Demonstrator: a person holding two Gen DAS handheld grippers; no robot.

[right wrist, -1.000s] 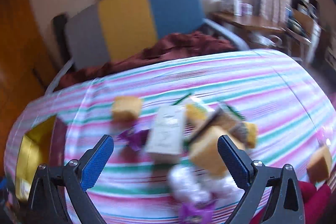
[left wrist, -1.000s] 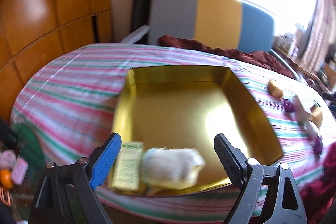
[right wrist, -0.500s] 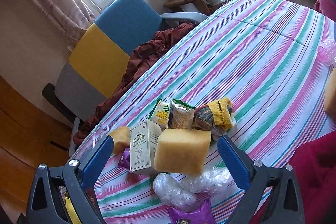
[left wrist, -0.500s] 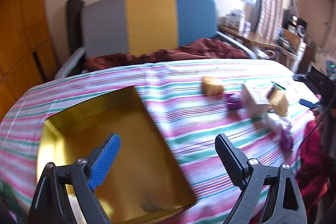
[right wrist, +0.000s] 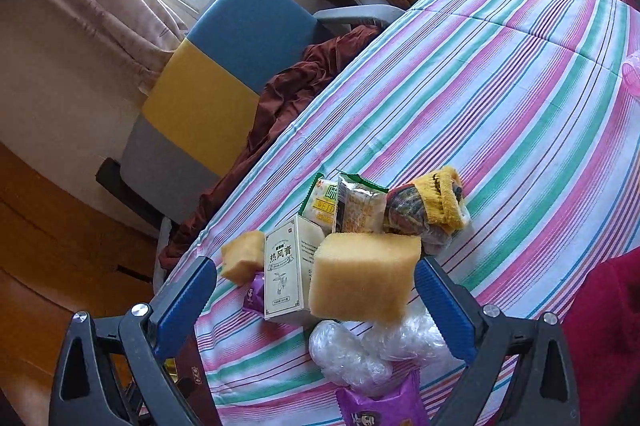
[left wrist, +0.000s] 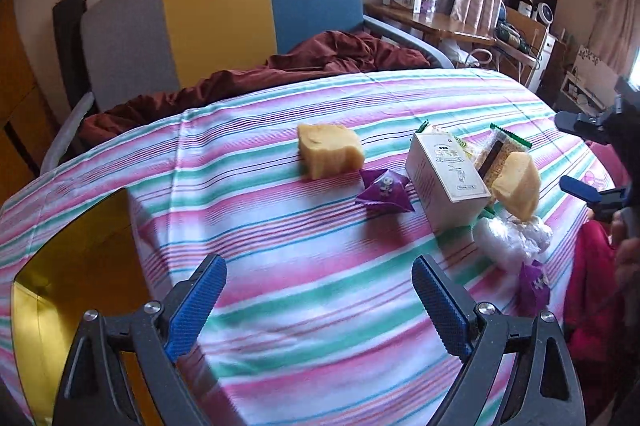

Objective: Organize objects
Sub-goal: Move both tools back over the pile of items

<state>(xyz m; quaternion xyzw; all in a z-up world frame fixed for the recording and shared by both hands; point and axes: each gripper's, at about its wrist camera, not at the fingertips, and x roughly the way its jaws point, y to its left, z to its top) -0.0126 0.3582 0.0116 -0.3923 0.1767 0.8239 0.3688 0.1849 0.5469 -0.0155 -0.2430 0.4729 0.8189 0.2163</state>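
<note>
A pile of objects lies on the striped tablecloth: a white carton (left wrist: pixel 446 176) (right wrist: pixel 289 272), a yellow sponge (left wrist: pixel 517 184) (right wrist: pixel 364 280) leaning on it, a second sponge (left wrist: pixel 330 150) (right wrist: pixel 241 256), purple packets (left wrist: pixel 385 191), a clear plastic bag (left wrist: pixel 512 236) (right wrist: pixel 360 350), snack packets (right wrist: pixel 352 210) and a yellow-cuffed sock bundle (right wrist: pixel 430 208). The gold box (left wrist: pixel 68 258) sits at the left. My left gripper (left wrist: pixel 320 306) is open and empty over bare cloth. My right gripper (right wrist: pixel 316 306) is open, its fingers either side of the leaning sponge, not touching it; it shows at the right in the left wrist view (left wrist: pixel 576 154).
A grey, yellow and blue chair (left wrist: pixel 224 14) with a maroon cloth (left wrist: pixel 280 70) stands behind the table. A wooden desk (left wrist: pixel 440 22) with boxes is at the back right. A red cloth (right wrist: pixel 600 326) hangs at the table's near right edge. A pink object (right wrist: pixel 632 74) lies far right.
My left gripper has swung right, from over the gold box to face the pile. My right gripper has closed in on the leaning sponge, now between its open fingers.
</note>
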